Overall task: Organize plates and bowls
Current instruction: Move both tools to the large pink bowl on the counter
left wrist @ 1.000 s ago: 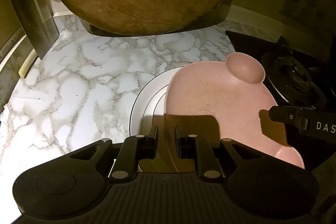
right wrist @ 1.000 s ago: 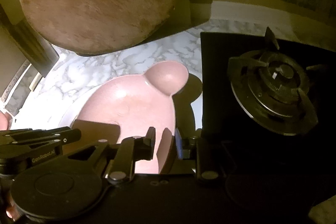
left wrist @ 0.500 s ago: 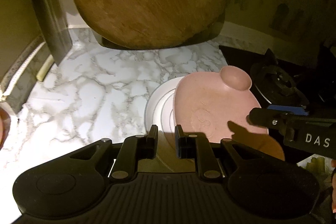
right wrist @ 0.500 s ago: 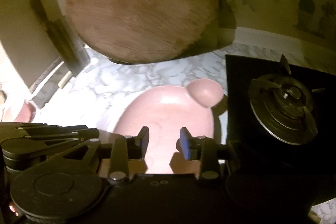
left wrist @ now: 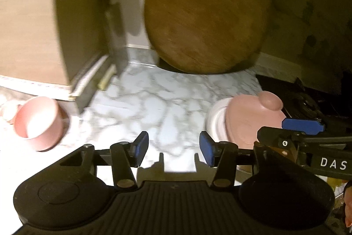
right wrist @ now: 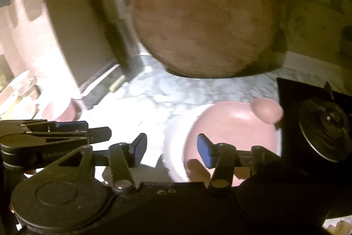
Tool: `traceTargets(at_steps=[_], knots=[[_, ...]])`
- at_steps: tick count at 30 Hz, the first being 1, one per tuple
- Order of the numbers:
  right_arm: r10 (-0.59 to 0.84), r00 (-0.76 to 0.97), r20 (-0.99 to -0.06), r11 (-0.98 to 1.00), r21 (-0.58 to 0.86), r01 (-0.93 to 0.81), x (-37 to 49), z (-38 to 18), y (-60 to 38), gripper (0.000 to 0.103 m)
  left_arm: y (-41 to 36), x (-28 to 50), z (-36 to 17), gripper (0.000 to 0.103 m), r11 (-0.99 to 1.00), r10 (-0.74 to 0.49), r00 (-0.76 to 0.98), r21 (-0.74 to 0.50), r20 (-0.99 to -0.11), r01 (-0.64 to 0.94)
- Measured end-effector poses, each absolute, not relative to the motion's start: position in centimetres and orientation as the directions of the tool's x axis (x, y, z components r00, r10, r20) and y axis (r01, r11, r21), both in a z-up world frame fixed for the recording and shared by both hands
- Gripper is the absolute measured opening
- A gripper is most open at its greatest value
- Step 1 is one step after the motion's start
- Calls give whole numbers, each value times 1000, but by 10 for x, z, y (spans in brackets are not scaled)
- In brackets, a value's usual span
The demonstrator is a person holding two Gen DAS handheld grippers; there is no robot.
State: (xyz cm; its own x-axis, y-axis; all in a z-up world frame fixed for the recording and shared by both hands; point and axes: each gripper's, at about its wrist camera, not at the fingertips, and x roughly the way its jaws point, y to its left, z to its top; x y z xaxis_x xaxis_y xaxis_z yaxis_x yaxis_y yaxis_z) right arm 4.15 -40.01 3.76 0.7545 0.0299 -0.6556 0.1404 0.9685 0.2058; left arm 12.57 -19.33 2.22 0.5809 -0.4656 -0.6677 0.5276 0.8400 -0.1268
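Observation:
A pink plate with an ear-shaped lobe point(left wrist: 248, 118) lies on a white plate point(left wrist: 214, 118) on the marble counter point(left wrist: 154, 102), beside the stove. It also shows in the right wrist view point(right wrist: 231, 124), on the white plate point(right wrist: 176, 147). A pink bowl point(left wrist: 37, 124) stands at the left, also in the right wrist view point(right wrist: 61, 111). My left gripper point(left wrist: 173, 148) is open and empty above bare counter, left of the plates. My right gripper point(right wrist: 171, 148) is open and empty over the near rim of the plates.
A round wooden board point(left wrist: 206, 12) leans against the back wall. A cleaver point(left wrist: 114, 23) hangs at the back left by a cabinet side. A black gas stove point(right wrist: 323, 122) lies to the right. White dishes point(right wrist: 19, 89) stand at the far left.
Both grippers have let go of the pink plate, opened wide and drawn back and up. The pink plate now rests on the white plate. The pink bowl has come into view.

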Motion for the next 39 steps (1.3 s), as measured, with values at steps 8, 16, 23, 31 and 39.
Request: traceTargets(at_steps=[8, 16, 23, 31, 39], knots=[[102, 788, -607, 978, 206, 33, 45, 54, -348, 76, -133, 117, 36, 61, 891, -407, 658, -116, -634, 439], [143, 823, -549, 982, 185, -46, 57, 62, -306, 100, -82, 114, 44, 68, 934, -329, 723, -96, -608, 344], [185, 813, -552, 978, 181, -100, 86, 63, -282, 102, -53, 131, 45, 80, 966, -248, 765, -98, -594, 237], [240, 747, -620, 965, 237, -114, 143, 49, -271, 102, -37, 178, 33, 80, 989, -151, 741, -103, -655, 110], [280, 659, -698, 957, 255, -136, 207, 30, -255, 102, -22, 236, 9, 80, 993, -84, 662, -115, -745, -4]])
